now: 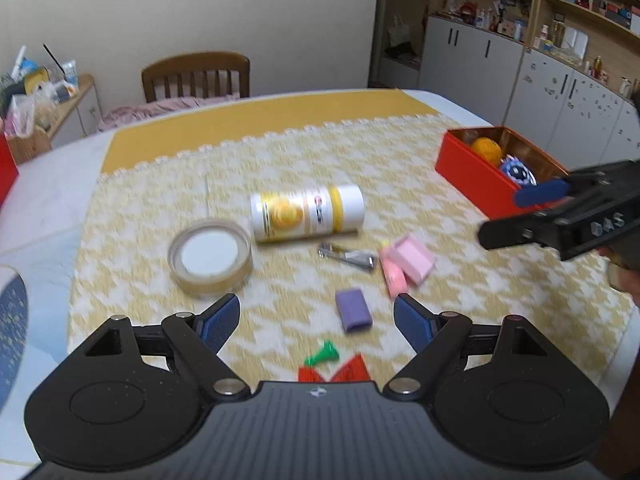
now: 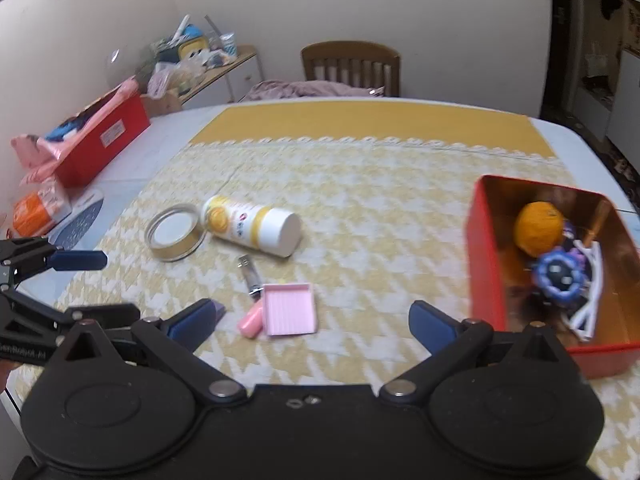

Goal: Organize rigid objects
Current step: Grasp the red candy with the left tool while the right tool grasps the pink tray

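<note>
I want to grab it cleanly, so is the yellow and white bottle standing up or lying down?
Lying down. The bottle rests on its side on the tablecloth, its white cap end pointing toward the red box, beside the tape roll.

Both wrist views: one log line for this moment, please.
left claw open, empty | right claw open, empty | bottle lying on cloth beside tape | red box holds orange ball

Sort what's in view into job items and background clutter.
Job:
red box, already holding an orange ball and a blue toy
bottle
tape roll
nail clipper
pink tray
purple block
green piece

Clutter:
chair
side shelf
cabinets
</note>
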`<move>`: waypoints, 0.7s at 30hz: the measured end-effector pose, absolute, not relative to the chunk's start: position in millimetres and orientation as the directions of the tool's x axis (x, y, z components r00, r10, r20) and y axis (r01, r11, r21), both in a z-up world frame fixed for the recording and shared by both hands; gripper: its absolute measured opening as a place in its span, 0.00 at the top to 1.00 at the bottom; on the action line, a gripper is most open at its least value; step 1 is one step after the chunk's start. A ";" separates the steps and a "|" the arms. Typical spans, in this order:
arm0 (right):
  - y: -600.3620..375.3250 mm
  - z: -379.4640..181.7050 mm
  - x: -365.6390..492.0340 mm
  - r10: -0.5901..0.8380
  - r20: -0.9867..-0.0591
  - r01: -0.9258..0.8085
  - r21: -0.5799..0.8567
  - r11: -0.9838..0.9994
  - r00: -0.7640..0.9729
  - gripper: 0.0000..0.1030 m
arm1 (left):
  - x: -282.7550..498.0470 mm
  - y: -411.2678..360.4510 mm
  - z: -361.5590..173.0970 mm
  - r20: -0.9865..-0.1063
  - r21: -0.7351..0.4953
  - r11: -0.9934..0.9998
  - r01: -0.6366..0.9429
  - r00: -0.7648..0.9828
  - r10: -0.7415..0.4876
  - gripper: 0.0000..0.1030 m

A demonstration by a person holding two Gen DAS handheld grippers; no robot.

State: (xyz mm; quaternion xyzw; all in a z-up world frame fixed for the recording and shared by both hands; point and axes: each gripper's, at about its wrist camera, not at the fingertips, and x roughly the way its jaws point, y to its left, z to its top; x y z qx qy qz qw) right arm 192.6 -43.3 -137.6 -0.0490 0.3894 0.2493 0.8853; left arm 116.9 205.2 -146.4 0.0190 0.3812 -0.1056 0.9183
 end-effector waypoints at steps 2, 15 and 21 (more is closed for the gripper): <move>-34.7 -145.0 195.8 0.402 -0.725 -0.490 0.103 0.866 0.559 0.00 | 113.1 207.5 -153.6 -0.713 -0.050 0.972 0.228 0.673 -0.195 0.18; -6.7 -182.1 218.8 0.359 -0.789 -0.541 0.041 0.840 0.498 0.17 | 100.3 199.8 -193.2 -0.757 -0.029 0.955 0.296 0.617 -0.214 0.18; -2.0 -189.0 225.5 0.366 -0.798 -0.561 0.043 0.827 0.479 0.23 | 101.1 196.3 -201.8 -0.759 -0.011 0.955 0.296 0.619 -0.200 0.18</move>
